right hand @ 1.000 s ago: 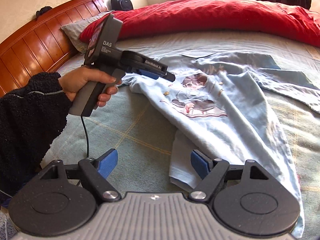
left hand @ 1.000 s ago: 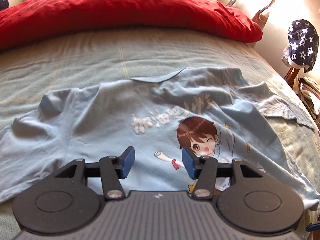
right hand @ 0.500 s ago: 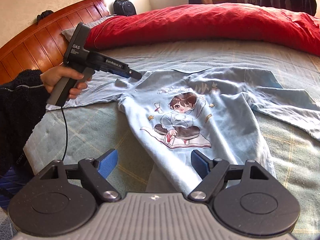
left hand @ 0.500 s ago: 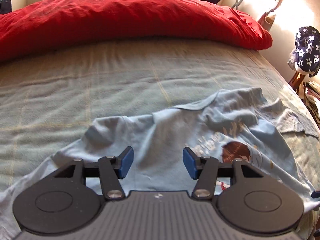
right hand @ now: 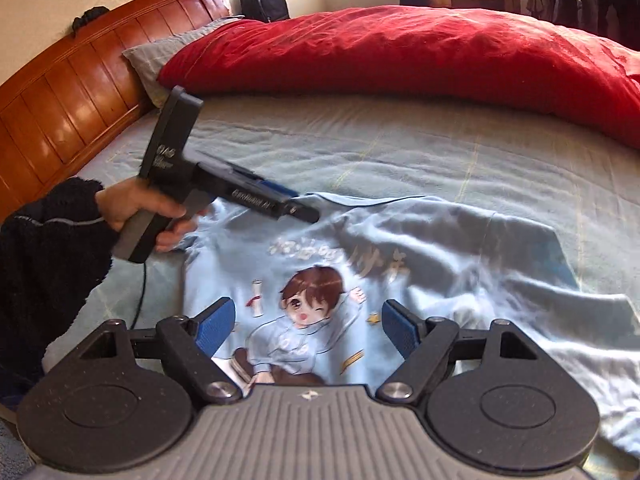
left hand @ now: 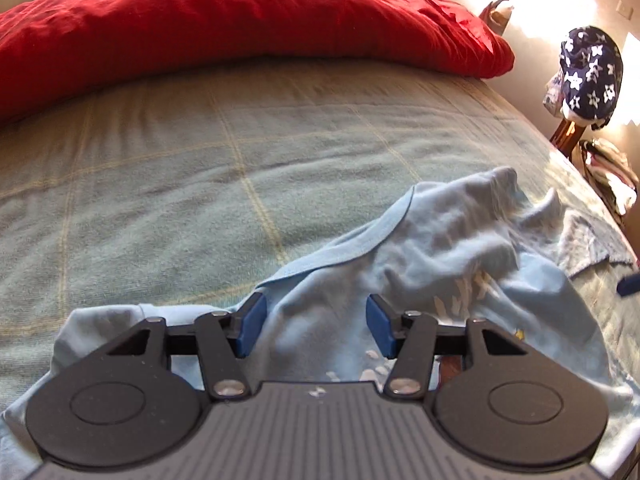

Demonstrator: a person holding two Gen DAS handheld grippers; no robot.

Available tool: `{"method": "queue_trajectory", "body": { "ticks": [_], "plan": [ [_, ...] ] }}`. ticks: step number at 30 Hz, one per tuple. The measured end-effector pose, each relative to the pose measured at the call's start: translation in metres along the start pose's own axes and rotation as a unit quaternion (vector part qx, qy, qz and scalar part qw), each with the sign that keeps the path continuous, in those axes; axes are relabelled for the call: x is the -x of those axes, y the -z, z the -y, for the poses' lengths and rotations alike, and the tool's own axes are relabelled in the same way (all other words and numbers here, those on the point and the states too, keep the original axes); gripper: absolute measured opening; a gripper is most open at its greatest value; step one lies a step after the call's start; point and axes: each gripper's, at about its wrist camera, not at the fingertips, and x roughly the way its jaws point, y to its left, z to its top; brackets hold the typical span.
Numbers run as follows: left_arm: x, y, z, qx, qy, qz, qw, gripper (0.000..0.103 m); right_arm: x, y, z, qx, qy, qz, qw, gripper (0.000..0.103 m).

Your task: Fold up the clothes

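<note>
A light blue T-shirt [right hand: 420, 248] with a cartoon child print lies face up and rumpled on the bed. In the left wrist view the shirt [left hand: 440, 248] bunches to the right, its neckline edge running just beyond my fingers. My left gripper [left hand: 316, 326] is open, low over the shirt's shoulder by the collar; it also shows in the right wrist view [right hand: 296, 208], its tips at the shirt's top edge. My right gripper [right hand: 308, 328] is open and empty, above the print on the shirt's lower half.
The bed has a grey-green checked blanket [left hand: 160, 184]. A red duvet [right hand: 400, 52] lies bunched along the far side. A wooden headboard [right hand: 60, 92] and grey pillow [right hand: 152, 56] stand left. A star-patterned cloth [left hand: 588, 76] hangs beside the bed's right edge.
My left gripper has moved up the shirt from the print to the collar and shoulder. My right gripper has moved forward from the hem to over the print. Both stayed open.
</note>
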Motion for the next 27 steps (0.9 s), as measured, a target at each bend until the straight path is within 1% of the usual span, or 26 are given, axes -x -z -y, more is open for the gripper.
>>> {"method": "queue_trajectory", "body": {
  "ticks": [2, 4, 6, 8, 10, 12, 13, 14, 16, 17, 21, 25, 27],
  "plan": [
    [0.009, 0.011, 0.013, -0.03, -0.011, -0.009, 0.9994, 0.055, -0.003, -0.006, 0.014, 0.002, 0.007, -0.005, 1.0, 0.084],
    [0.023, 0.018, 0.024, -0.054, -0.008, -0.009, 0.9985, 0.062, -0.008, -0.012, 0.026, 0.008, 0.005, -0.013, 1.0, 0.084],
    [0.04, 0.021, 0.029, -0.062, -0.003, -0.003, 0.9981, 0.063, -0.015, -0.018, 0.037, 0.017, -0.002, -0.02, 1.0, 0.084],
    [0.059, 0.023, 0.032, -0.068, -0.007, 0.021, 0.9975, 0.064, -0.024, -0.029, 0.049, 0.025, -0.006, -0.019, 0.999, 0.084],
    [0.072, 0.024, 0.031, -0.062, -0.001, 0.042, 0.9972, 0.072, -0.034, -0.045, 0.062, 0.021, -0.006, -0.013, 1.0, 0.084],
    [0.077, 0.029, 0.03, -0.048, 0.011, 0.049, 0.9976, 0.072, -0.047, -0.063, 0.074, 0.016, -0.008, -0.007, 1.0, 0.083],
    [0.077, 0.032, 0.03, -0.043, 0.012, 0.049, 0.9978, 0.072, -0.056, -0.074, 0.079, 0.017, -0.001, -0.004, 1.0, 0.078],
    [0.076, 0.037, 0.031, -0.04, 0.011, 0.047, 0.998, 0.072, -0.064, -0.083, 0.084, 0.019, 0.008, -0.003, 1.0, 0.067],
    [0.074, 0.047, 0.035, -0.035, 0.006, 0.042, 0.9985, 0.072, -0.086, -0.095, 0.094, 0.022, 0.011, -0.015, 1.0, 0.055],
    [0.073, 0.053, 0.036, -0.033, 0.004, 0.041, 0.9986, 0.072, -0.098, -0.101, 0.099, 0.024, 0.011, -0.022, 0.999, 0.054],
    [0.076, 0.074, 0.039, -0.026, 0.001, 0.036, 0.999, 0.072, -0.135, -0.106, 0.114, 0.032, 0.009, -0.046, 0.998, 0.054],
    [0.076, 0.087, 0.04, -0.022, -0.003, 0.029, 0.9993, 0.072, -0.154, -0.099, 0.122, 0.035, -0.01, -0.062, 0.997, 0.058],
    [0.076, 0.09, 0.039, -0.017, -0.003, 0.029, 0.9994, 0.072, -0.16, -0.094, 0.12, 0.054, -0.004, -0.069, 0.996, 0.058]
  ]
}}
